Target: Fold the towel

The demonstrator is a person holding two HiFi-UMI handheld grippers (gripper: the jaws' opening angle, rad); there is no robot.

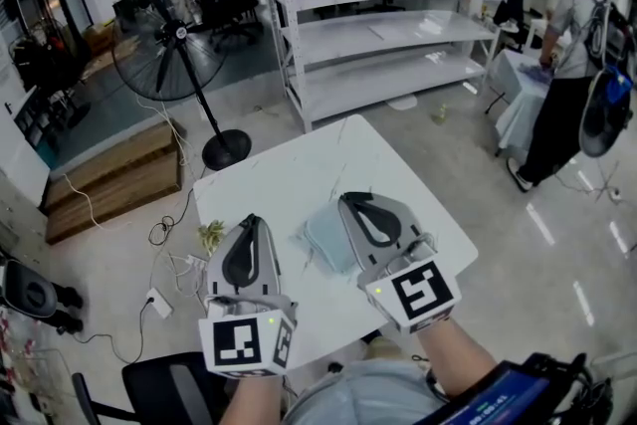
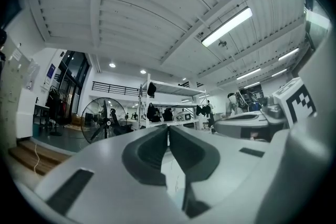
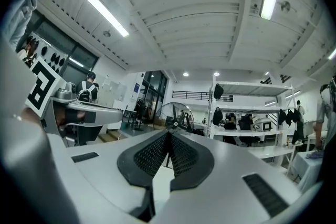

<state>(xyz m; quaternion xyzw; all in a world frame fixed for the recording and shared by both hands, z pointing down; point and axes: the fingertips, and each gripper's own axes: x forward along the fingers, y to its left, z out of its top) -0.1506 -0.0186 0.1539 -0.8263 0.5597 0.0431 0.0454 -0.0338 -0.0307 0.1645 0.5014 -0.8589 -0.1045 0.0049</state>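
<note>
Right gripper (image 1: 347,200) covers towel's (image 1: 323,236) right edge.

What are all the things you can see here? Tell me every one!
towel: one, pale blue, on the table between the grippers
table: one, white, middle
fan: one, black, on the floor, far left
shelves: one rack, white, behind the table
wooden steps: one set, brown, left of the table
chair: one, black, bottom left
person: one, standing far right
left gripper: one, grey, shut, empty
right gripper: one, grey, shut, empty
</note>
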